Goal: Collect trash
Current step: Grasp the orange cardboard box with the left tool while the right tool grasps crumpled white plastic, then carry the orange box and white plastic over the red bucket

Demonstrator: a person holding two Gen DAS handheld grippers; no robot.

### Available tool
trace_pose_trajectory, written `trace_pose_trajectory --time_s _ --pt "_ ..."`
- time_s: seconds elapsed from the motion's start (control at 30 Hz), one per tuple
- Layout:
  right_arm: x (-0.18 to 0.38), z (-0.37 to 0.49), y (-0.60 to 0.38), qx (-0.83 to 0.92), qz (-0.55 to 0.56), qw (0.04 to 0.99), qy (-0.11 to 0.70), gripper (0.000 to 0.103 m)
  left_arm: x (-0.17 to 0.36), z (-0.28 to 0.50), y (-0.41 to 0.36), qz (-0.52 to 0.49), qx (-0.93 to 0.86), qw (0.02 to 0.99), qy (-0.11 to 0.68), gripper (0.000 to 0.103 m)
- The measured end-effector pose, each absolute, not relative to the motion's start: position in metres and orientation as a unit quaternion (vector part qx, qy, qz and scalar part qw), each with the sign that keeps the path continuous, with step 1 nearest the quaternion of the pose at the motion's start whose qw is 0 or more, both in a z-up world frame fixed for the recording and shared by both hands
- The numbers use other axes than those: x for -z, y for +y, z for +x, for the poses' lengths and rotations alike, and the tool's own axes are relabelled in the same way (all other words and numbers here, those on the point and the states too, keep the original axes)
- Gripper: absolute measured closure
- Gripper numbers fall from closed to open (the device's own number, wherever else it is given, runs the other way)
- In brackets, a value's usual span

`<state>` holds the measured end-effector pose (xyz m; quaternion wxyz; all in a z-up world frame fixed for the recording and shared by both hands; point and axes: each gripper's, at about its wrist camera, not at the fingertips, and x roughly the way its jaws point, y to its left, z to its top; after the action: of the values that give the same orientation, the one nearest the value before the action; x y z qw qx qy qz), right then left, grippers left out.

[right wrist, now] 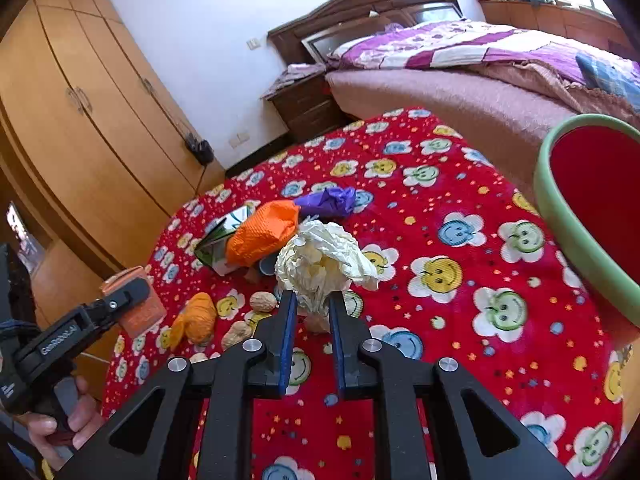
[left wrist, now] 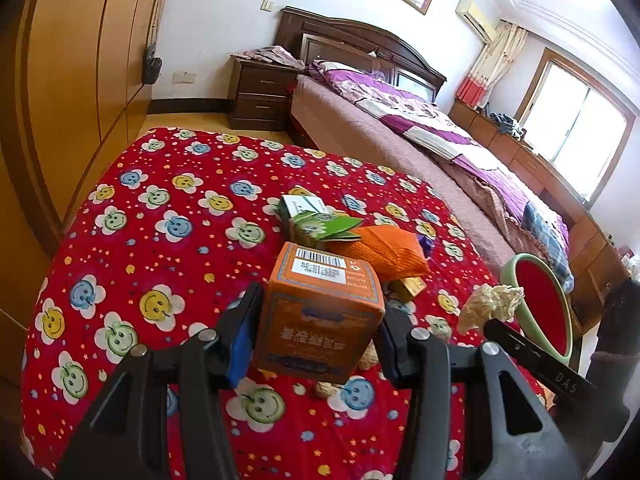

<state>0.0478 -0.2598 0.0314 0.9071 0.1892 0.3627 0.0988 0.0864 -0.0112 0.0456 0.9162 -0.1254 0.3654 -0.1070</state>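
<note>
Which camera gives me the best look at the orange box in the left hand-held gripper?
Left wrist view: the orange box fills the centre, barcode label up, clamped in the left hand-held gripper. The right wrist view catches only part of it at the left edge, mostly behind the gripper.

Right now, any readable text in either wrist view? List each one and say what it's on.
"DAS": white letters on the right gripper body, seen in the left wrist view.
"GenRobot.AI", approximate, small: on the left gripper body, seen in the right wrist view.
Orange box held in the left jaws: barcode label with digits, too small to read; large Chinese characters upside down, unreadable.
Green-and-white box: print too blurred.
Crumpled paper in the right jaws: no text.
</note>
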Motion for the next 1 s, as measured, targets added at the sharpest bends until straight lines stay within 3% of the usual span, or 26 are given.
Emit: trace_pose_trajectory --time_s 1.0 --pt "-0.055 -0.006 -0.305 -0.088 0.222 0.921 0.309 0.087 -0.069 0.058 -0.056 -0.095 0.148 0.918 0.355 0.051"
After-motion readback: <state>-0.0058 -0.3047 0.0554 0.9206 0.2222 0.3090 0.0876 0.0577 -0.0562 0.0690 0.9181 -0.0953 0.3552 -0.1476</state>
